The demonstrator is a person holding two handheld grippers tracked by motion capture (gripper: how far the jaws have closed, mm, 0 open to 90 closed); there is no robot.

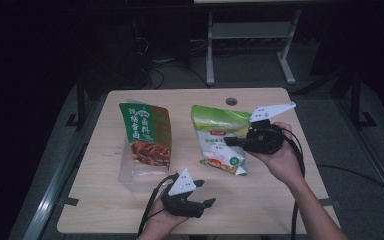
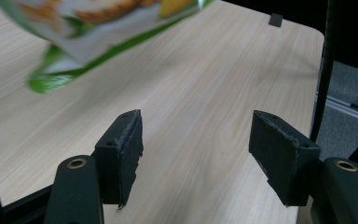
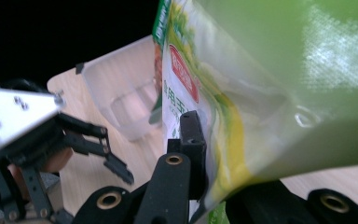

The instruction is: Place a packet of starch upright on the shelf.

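Right gripper [image 1: 232,142]: jaws pinched on the edge of the light green, glossy plastic pouch [image 1: 219,140], holding it tilted, lifted over the pale wooden table [image 1: 270,192]. Left gripper [image 1: 207,202]: jaws wide, nothing between them, near front edge. Dark green snack bag [image 1: 145,132] stands in clear plastic container [image 1: 130,177], left of pouch.

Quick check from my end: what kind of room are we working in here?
Probably a lab or office workroom, not a kitchen: a plain wooden desk with a cable hole, carpeted floor, cables and metal frame legs behind in the dark. Snack bags look like props.
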